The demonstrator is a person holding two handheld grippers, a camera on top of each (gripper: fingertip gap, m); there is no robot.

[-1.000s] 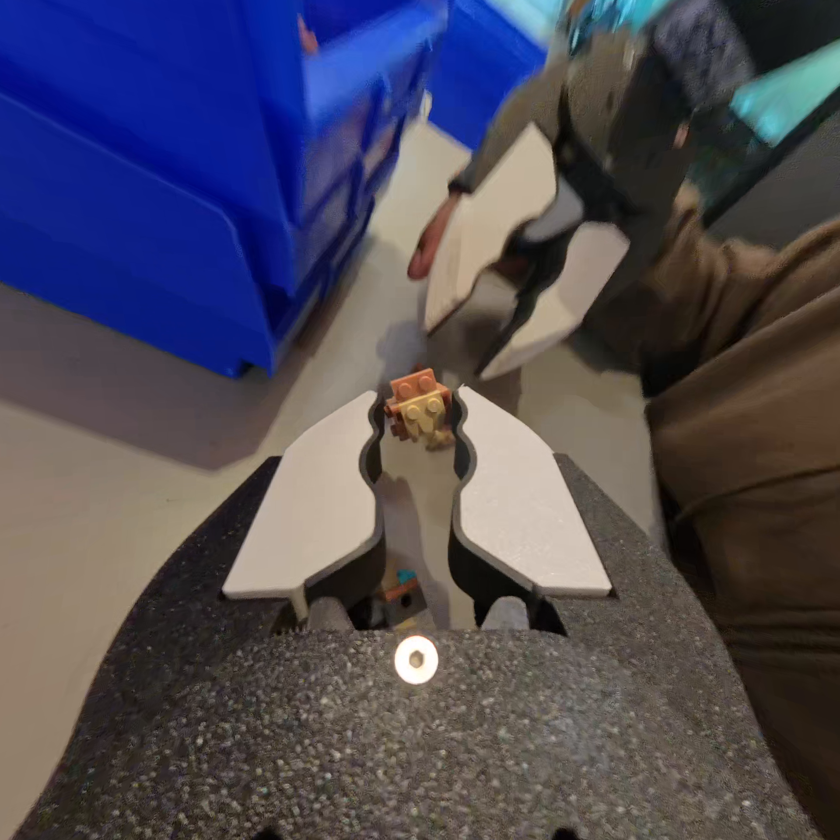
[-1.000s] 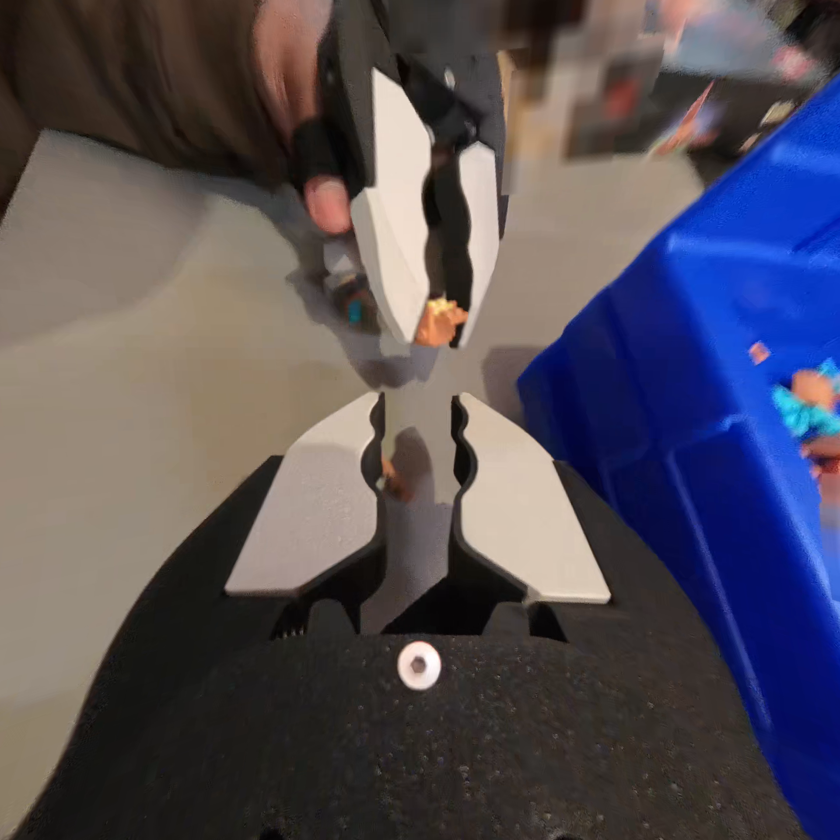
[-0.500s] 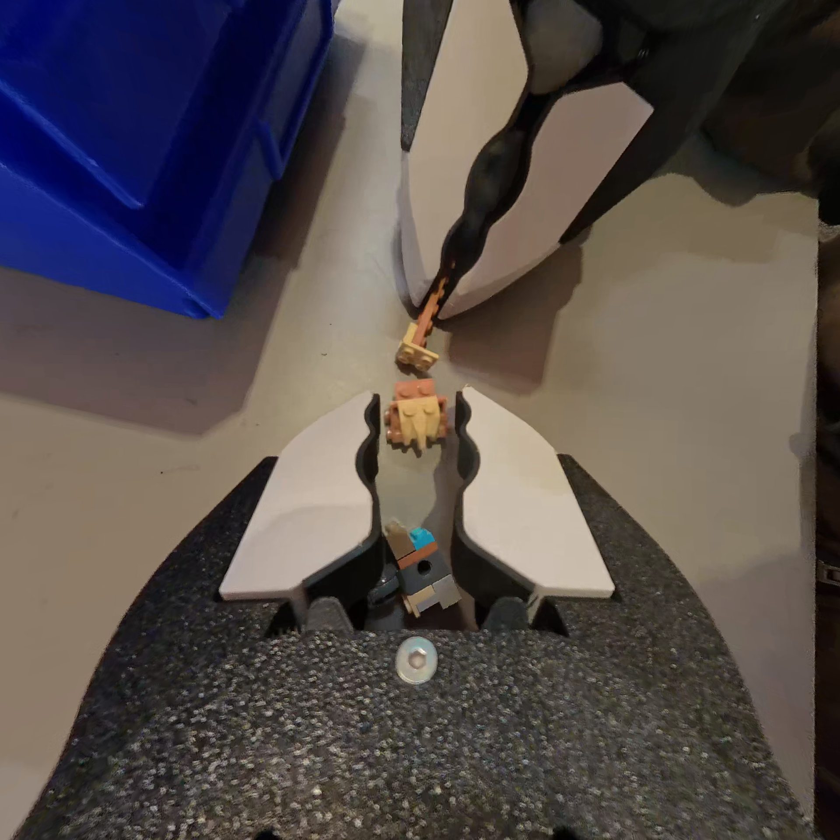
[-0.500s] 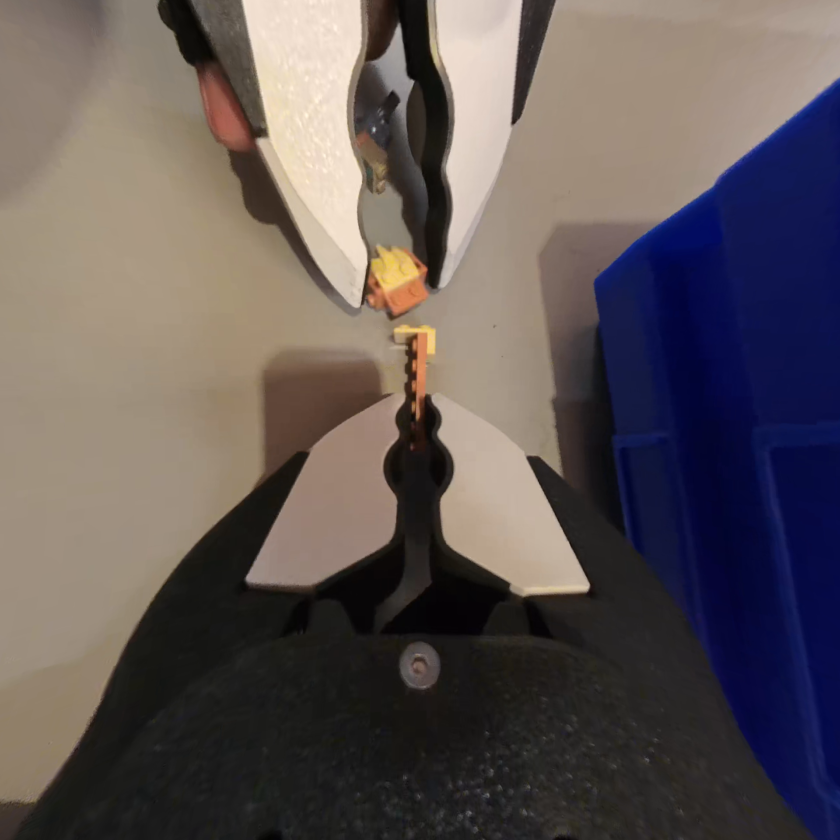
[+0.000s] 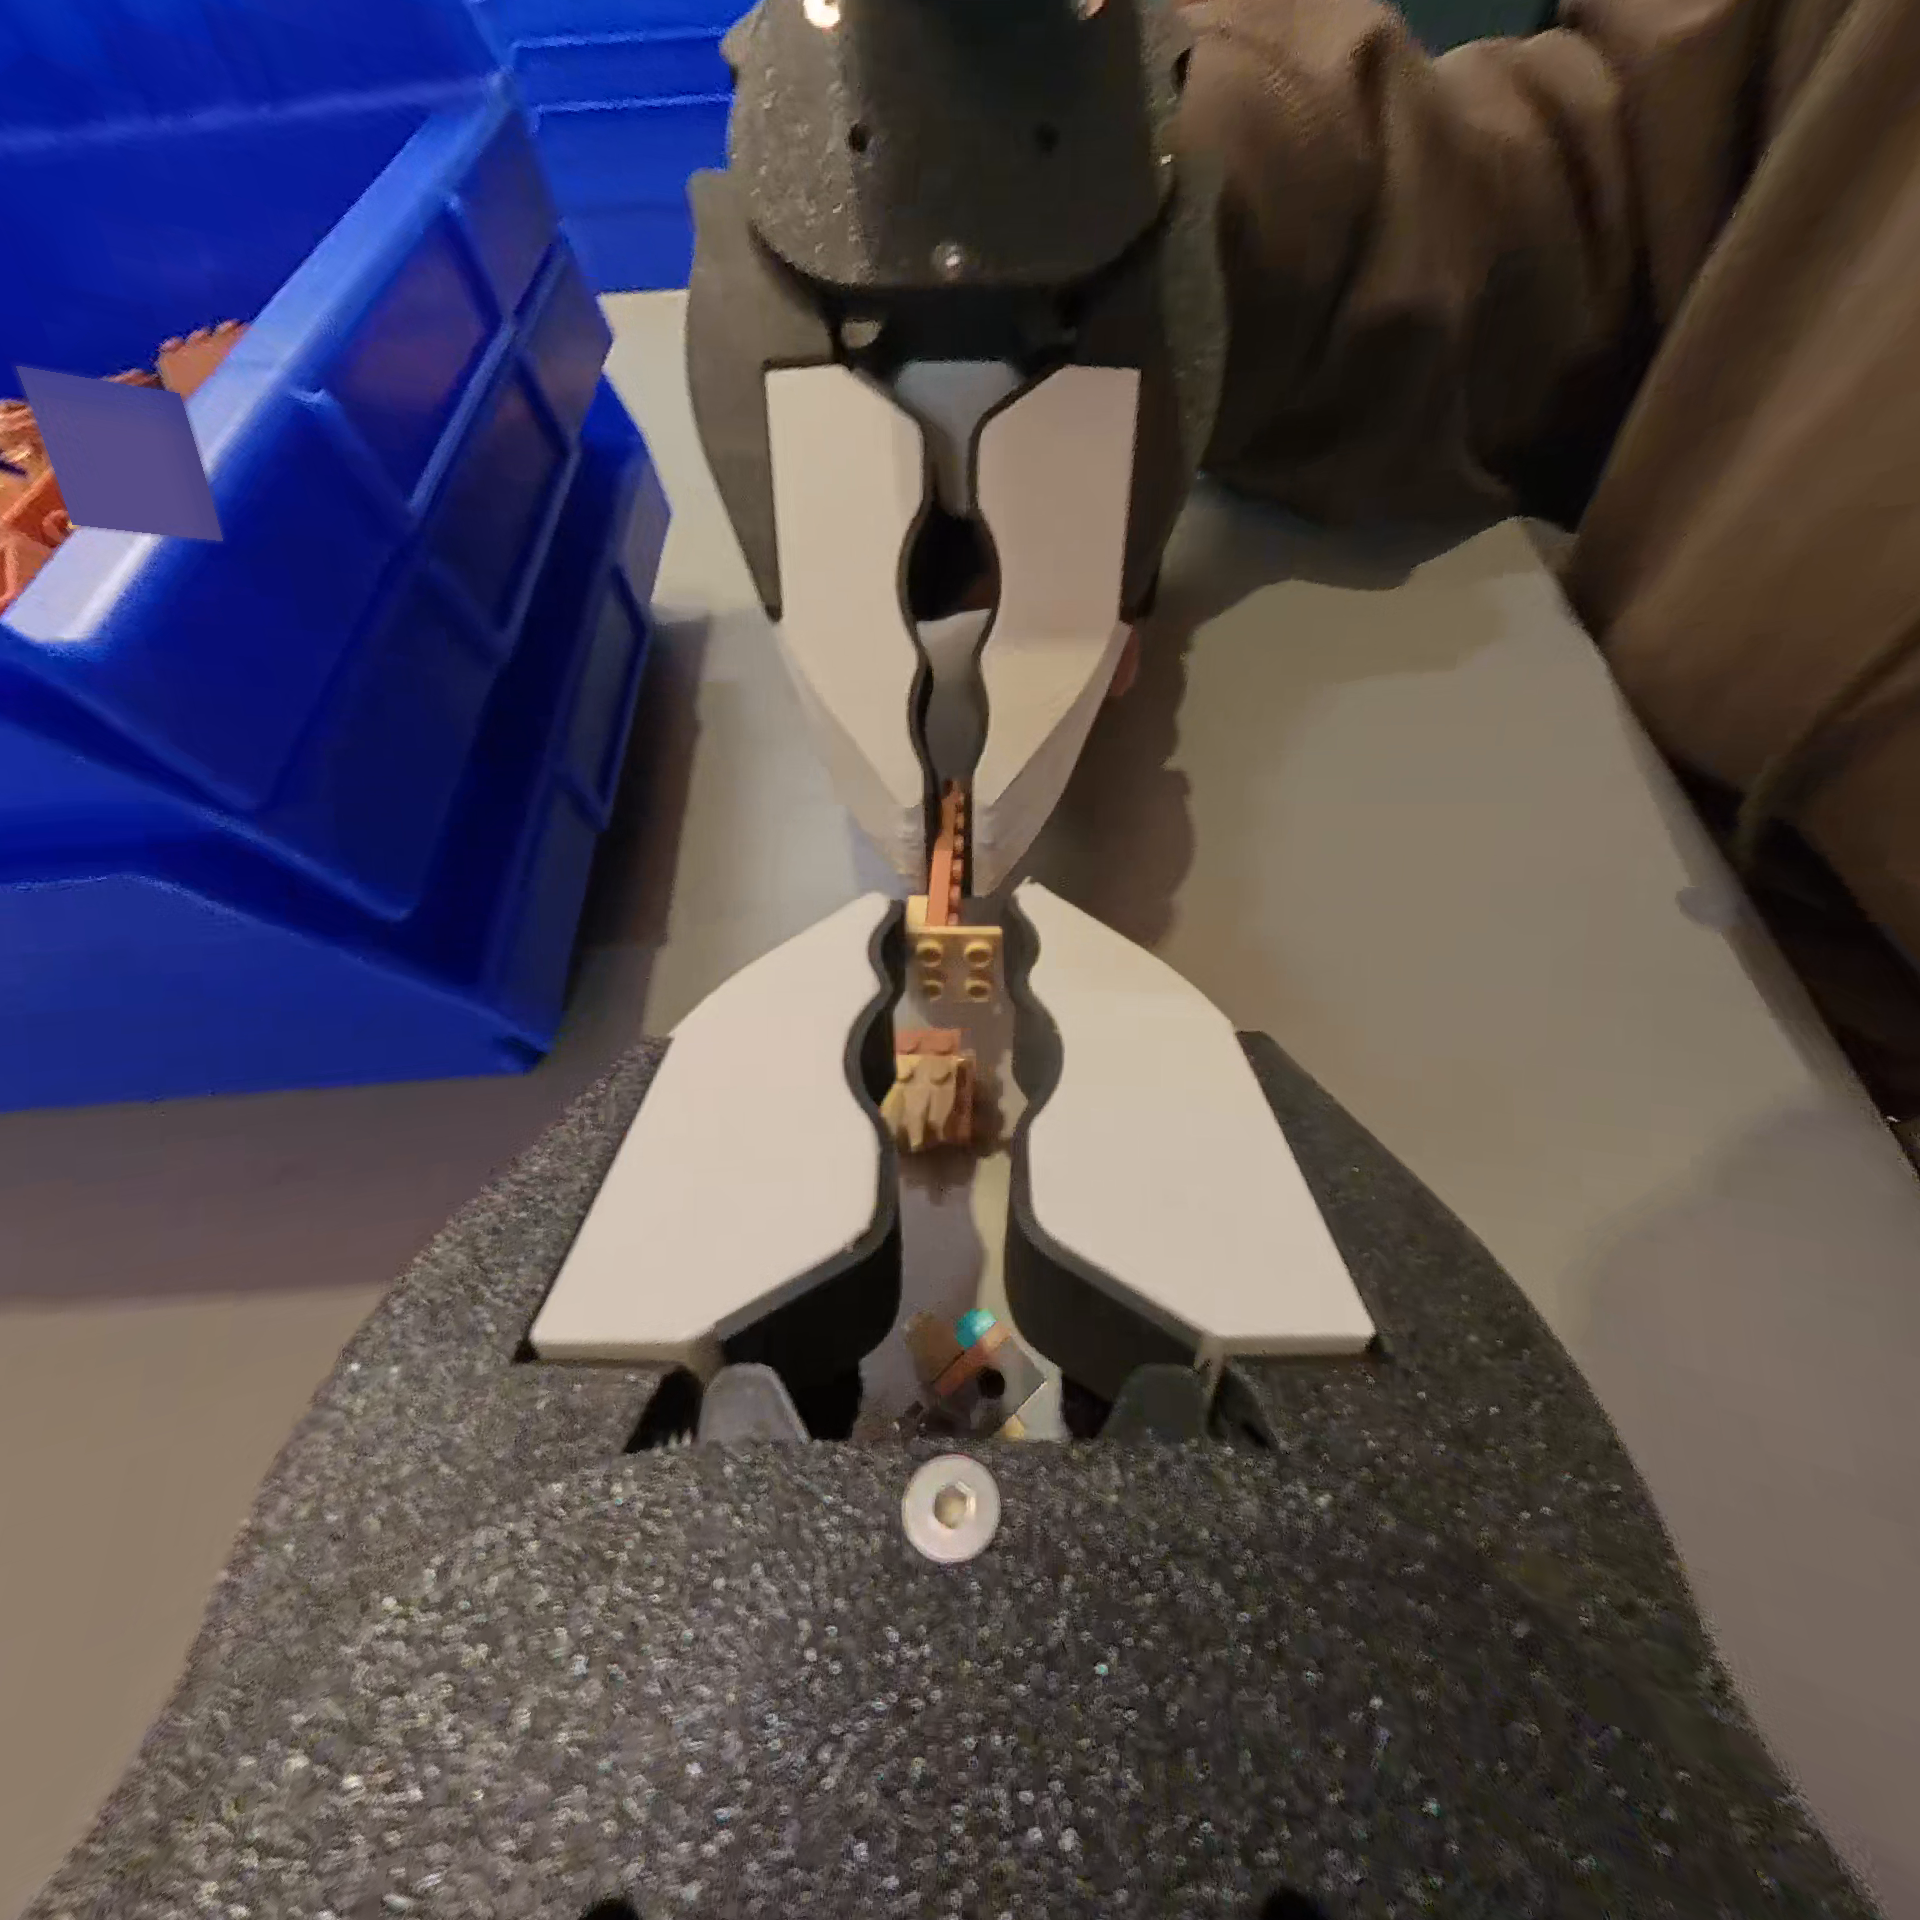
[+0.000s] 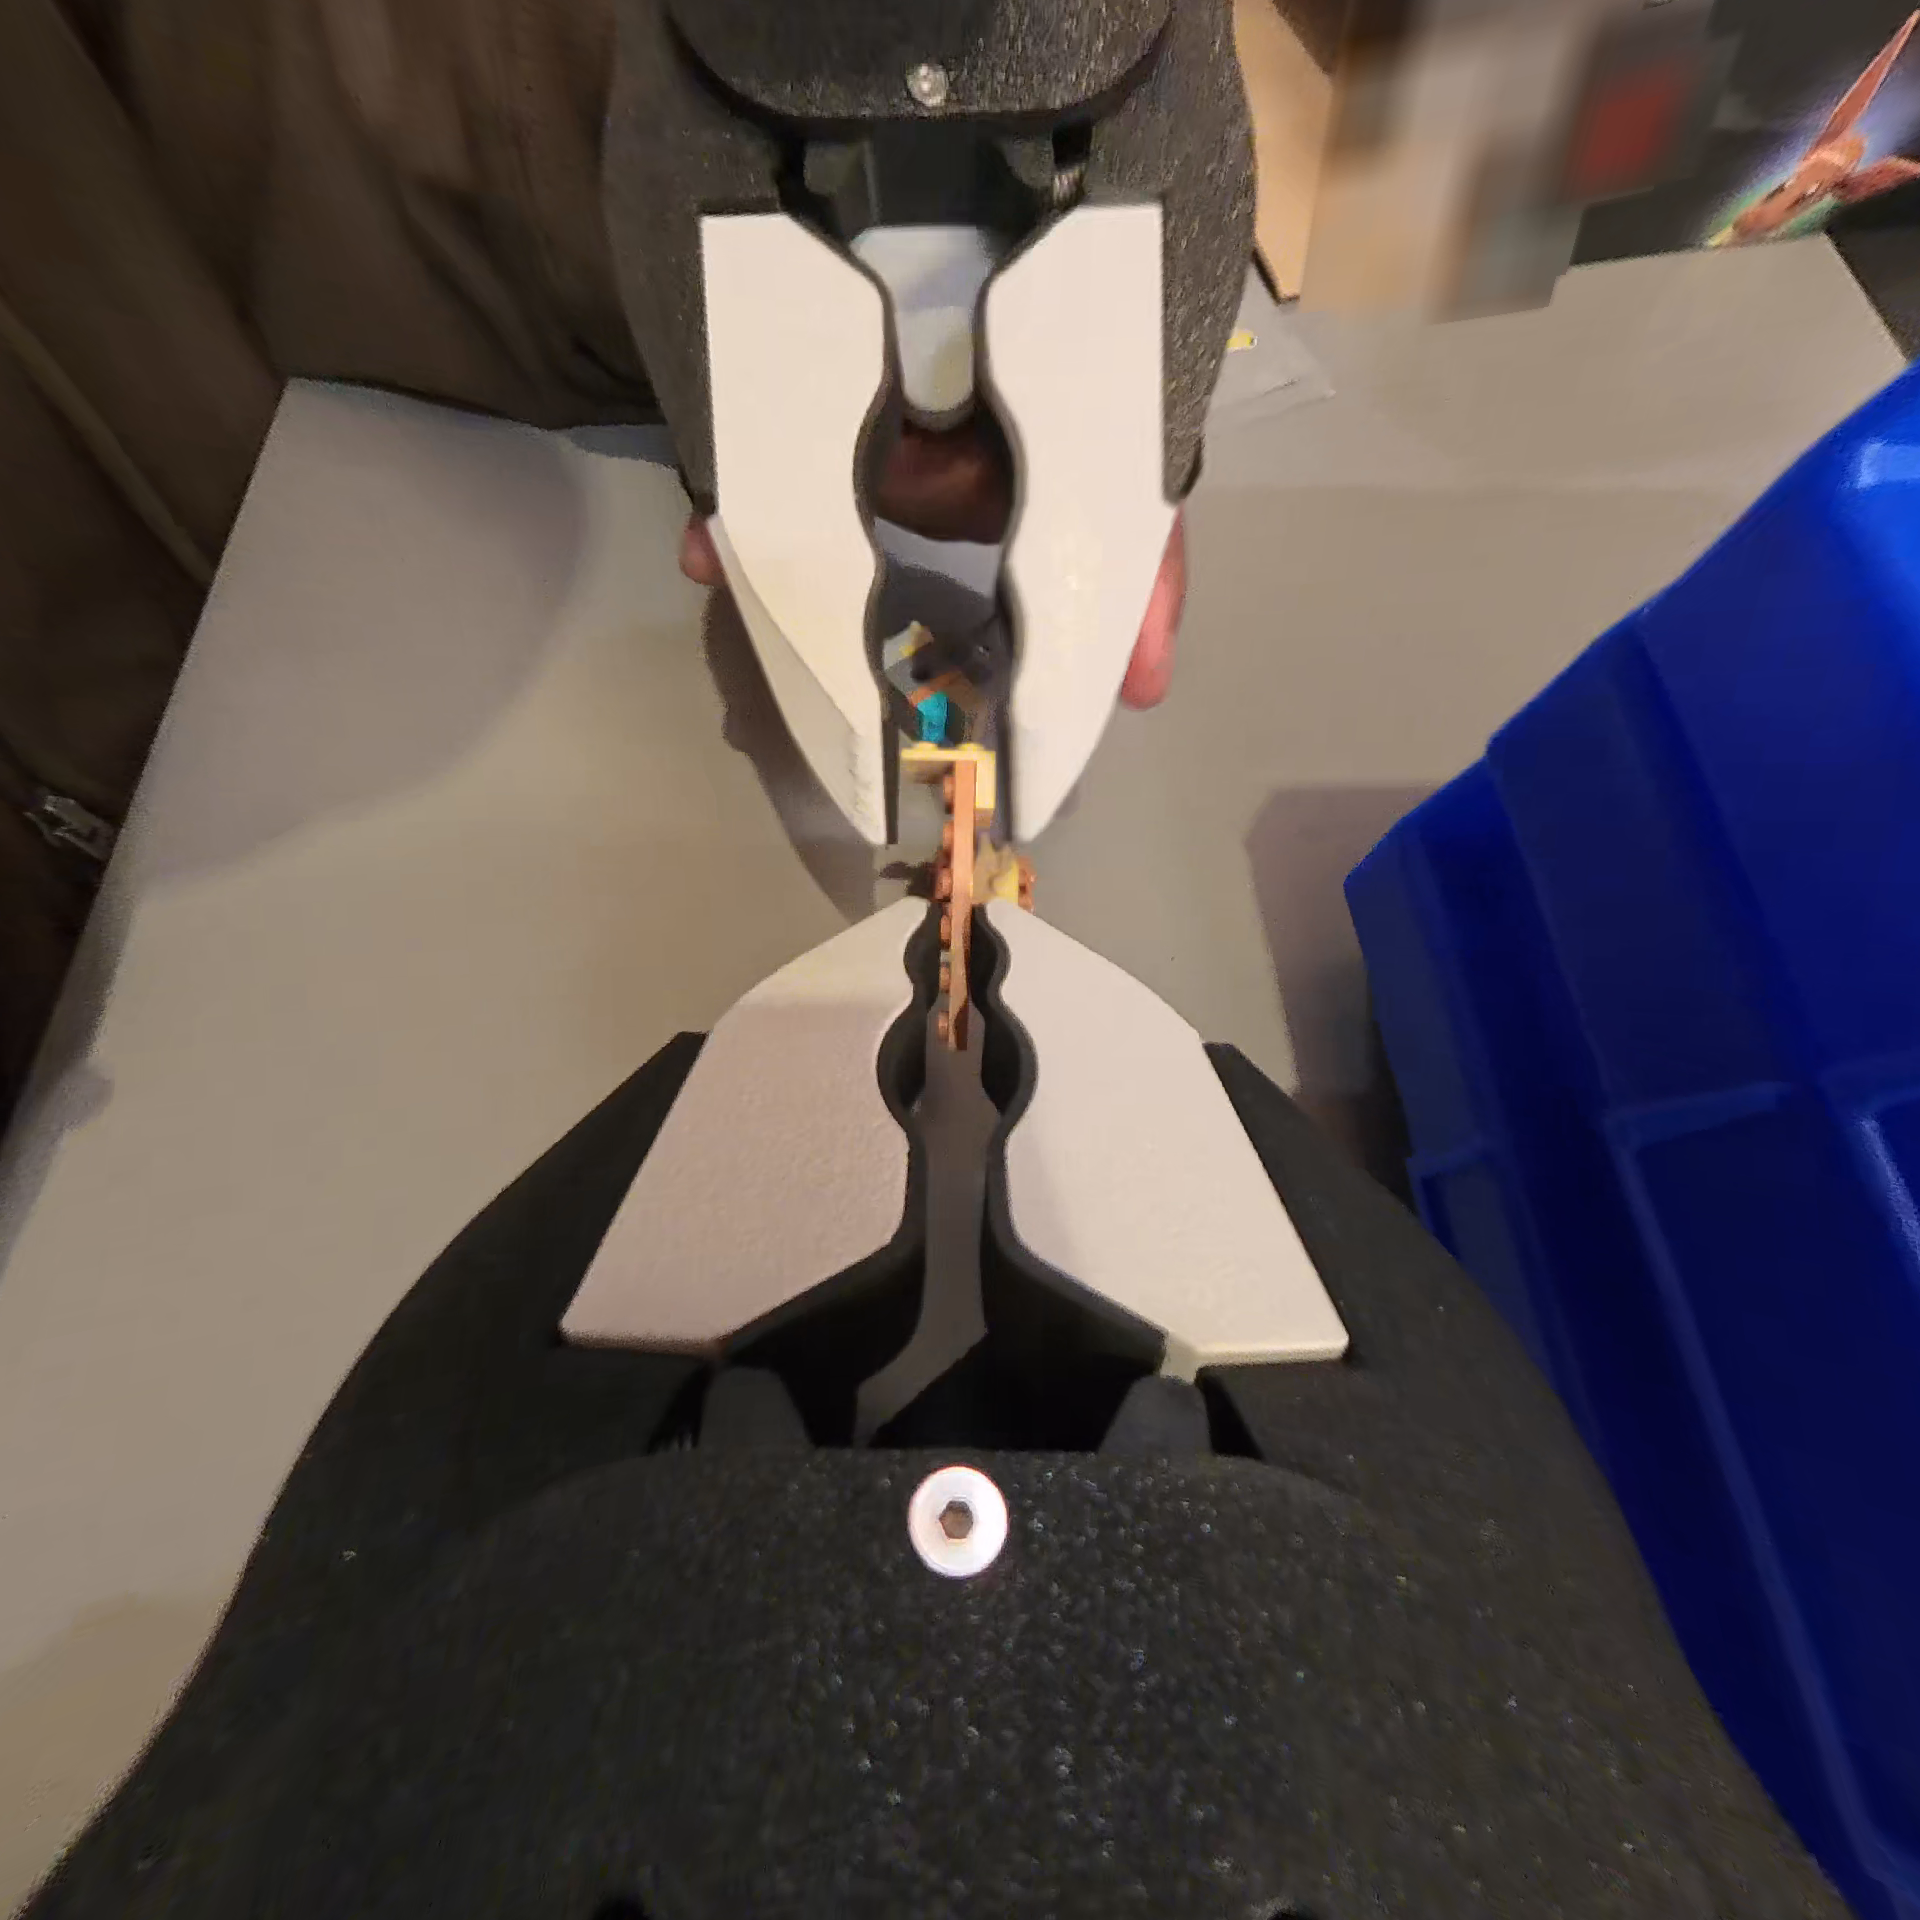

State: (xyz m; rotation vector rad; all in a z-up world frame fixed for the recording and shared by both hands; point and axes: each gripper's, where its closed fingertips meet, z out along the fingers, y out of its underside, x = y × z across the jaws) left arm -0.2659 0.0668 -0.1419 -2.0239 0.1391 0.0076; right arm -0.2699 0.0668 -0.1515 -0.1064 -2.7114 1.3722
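The two tools meet tip to tip at the middle of both frames, over a grey bench. The right tool is closed tight on a thin brown plate held on edge, which sticks out past its tips toward the left tool. A small tan plate is fixed crosswise on the far end of that brown plate and lies between the left tool's tips. That tool's fingers stand narrowly apart, and whether they pinch the tan plate or only flank it cannot be told. A little tan and brown clawed piece shows further back in the left tool's gap, close against one finger. It looks apart from the tan plate, so those two seem not yet joined, though whether it is gripped or lies on the bench below is unclear. A grey and teal cluster lies on the bench under the left tool, near its base. A blue bin with brownish pieces inside fills the upper left of the left wrist view, and a brown sleeve fills the upper right.
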